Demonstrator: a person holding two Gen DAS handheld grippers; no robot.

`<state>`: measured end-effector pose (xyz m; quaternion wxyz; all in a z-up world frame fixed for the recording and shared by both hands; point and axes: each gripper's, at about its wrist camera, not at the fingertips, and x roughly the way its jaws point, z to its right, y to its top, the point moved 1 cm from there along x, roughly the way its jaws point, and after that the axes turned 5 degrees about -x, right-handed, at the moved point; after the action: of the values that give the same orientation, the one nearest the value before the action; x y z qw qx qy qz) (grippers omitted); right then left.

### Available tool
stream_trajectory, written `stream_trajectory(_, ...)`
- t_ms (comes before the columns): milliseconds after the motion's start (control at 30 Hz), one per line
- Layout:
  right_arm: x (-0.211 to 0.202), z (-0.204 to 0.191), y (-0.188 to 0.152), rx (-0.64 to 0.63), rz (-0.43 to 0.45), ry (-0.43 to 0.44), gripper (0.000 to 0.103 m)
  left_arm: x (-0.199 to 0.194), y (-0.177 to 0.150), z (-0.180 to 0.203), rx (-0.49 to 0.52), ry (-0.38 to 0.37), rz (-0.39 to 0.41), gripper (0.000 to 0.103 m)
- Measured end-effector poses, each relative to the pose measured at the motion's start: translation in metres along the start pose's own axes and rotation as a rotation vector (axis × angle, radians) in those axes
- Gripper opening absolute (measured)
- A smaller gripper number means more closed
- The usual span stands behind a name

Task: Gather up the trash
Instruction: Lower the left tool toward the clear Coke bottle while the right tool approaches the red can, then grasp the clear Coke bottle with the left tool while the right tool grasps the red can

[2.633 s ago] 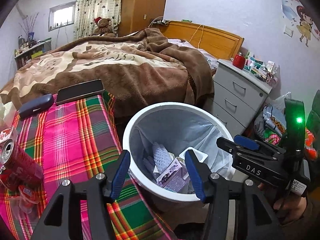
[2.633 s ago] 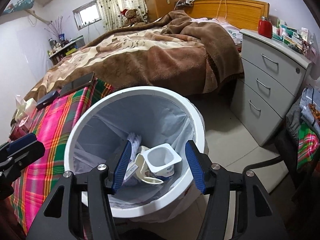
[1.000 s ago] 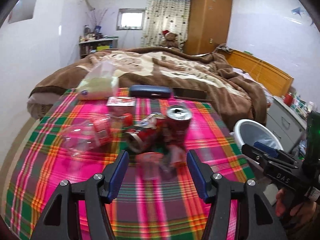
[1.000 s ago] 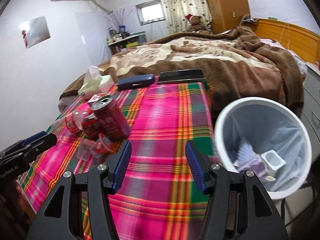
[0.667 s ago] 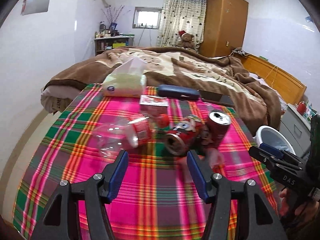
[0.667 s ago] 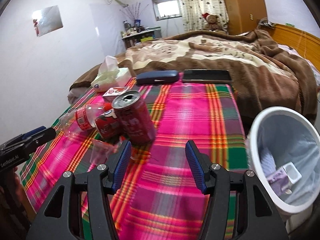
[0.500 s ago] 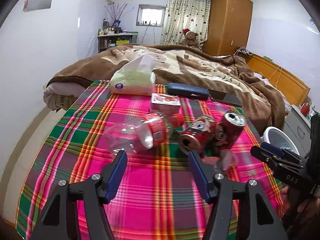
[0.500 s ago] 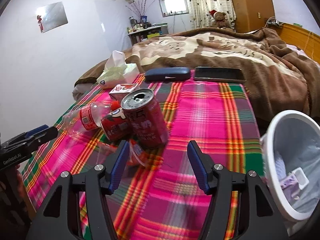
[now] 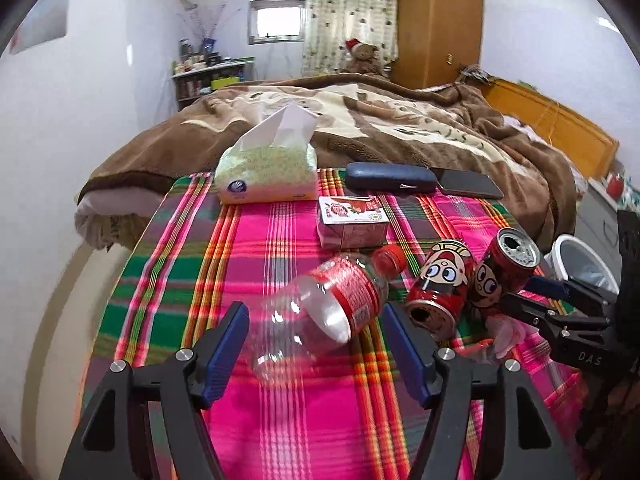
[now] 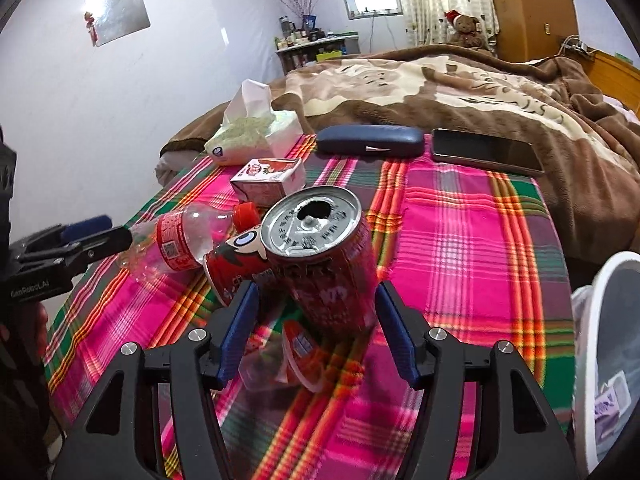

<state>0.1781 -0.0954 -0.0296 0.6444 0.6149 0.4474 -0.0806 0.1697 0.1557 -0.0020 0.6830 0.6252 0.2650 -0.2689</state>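
A clear plastic bottle (image 9: 320, 304) with a red label lies on the plaid tablecloth (image 9: 280, 420). Its base sits between the fingertips of my left gripper (image 9: 316, 332), whose jaws are opening and do not touch it. To its right lie a tipped red can (image 9: 440, 284) and an upright red can (image 9: 508, 264). In the right wrist view the upright can (image 10: 324, 256) stands between the spread fingers of my right gripper (image 10: 316, 320), clear of both pads. A small crumpled plastic cup (image 10: 296, 356) lies just below it. A pink carton (image 10: 268, 180) stands behind.
A white bin (image 10: 600, 360) with trash inside stands off the table's right edge. At the far edge lie a tissue pack (image 9: 268, 168), a dark glasses case (image 9: 390, 176) and a phone (image 9: 468, 184). A bed with a brown blanket lies beyond.
Both grippers swung from over the bin back to the table and closed in on the trash pile. The bottle and the upright can now sit between the fingers, which have spread wider.
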Motion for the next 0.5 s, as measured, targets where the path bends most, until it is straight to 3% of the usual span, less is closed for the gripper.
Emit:
stream_trajectory(367,0.013,0.005,0.009,-0.02,-0.018,-0.024,0.063,0.041,0.014,0.004,0.109,-0.088,-0.138,0.069)
stream_trajectory(500,0.017,0.005,0.011,-0.027,-0.021,-0.03,0.063,0.049,0.013,0.011,0.168,-0.079,-0.163,0.069)
